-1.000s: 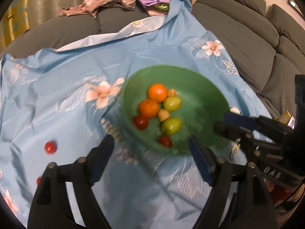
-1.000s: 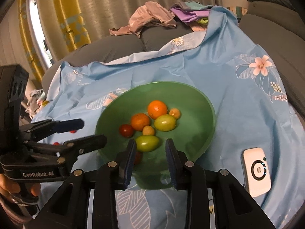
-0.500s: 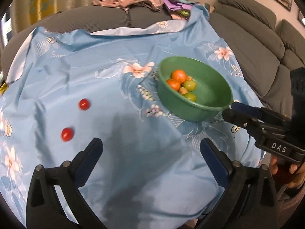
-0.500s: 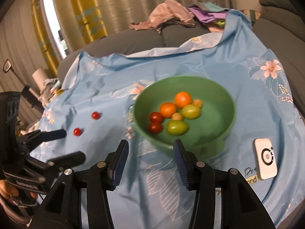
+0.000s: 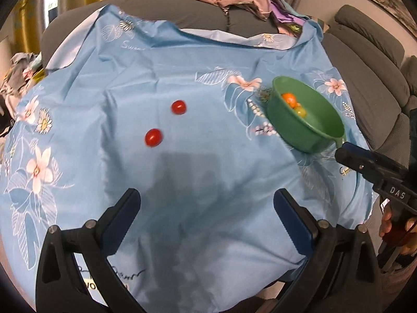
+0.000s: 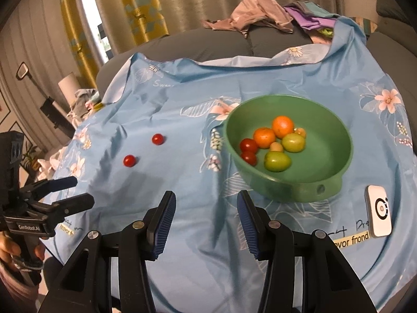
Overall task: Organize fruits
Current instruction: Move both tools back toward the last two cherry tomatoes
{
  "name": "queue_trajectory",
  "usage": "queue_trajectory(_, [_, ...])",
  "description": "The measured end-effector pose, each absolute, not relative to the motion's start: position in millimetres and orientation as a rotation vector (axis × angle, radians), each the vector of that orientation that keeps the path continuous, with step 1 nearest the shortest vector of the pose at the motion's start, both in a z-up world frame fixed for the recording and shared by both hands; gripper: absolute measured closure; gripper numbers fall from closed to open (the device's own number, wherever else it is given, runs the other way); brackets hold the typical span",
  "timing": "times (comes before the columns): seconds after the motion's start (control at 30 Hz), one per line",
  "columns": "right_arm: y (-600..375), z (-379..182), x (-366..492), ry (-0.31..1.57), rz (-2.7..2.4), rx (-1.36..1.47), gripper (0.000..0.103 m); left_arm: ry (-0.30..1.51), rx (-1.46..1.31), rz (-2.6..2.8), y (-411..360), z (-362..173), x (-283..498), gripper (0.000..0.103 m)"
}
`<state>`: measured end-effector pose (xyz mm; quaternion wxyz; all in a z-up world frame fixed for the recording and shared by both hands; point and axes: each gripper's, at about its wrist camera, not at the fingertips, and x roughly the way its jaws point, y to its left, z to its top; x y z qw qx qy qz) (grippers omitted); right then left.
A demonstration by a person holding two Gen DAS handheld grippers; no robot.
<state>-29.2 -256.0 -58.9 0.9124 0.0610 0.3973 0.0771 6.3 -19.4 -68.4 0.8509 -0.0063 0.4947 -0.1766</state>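
Observation:
A green bowl stands on the blue flowered cloth and holds two oranges, two green tomatoes, two red tomatoes and small pale fruits. The bowl also shows at the right of the left wrist view. Two red tomatoes lie loose on the cloth, one farther and one nearer; both show in the right wrist view. My left gripper is open and empty, short of the loose tomatoes. My right gripper is open and empty, in front of the bowl's left side.
A white device lies on the cloth right of the bowl. Clothes are piled on the grey sofa behind. The cloth's front edge drops off near both grippers. Curtains hang at the back left.
Both grippers have pulled back from the bowl and swung left. The right gripper has opened wider. The two loose red tomatoes have come toward the centre of the left wrist view.

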Motion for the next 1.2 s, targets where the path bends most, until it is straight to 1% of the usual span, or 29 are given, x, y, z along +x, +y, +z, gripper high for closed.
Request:
queue_trajectory(0.3, [-239.3, -58.5, -30.7, 0.828, 0.179, 0.097, 0.054, 1.045, -0.025, -0.374, -10.7, -69.3, -0.3, 0.001])
queue_trajectory(0.53, [-232.3, -68.6, -26.1, 0.854, 0.201, 0.099, 0.054, 1.019, -0.032, -0.352, -1.1, -68.0, -3.6, 0.001])
queue_trajectory(1.2, [-188.3, -99.8, 23.8, 0.946, 0.281, 0.051, 0.054, 1.04, -0.029, -0.317, 24.0, -91.6, 22.7, 0.002])
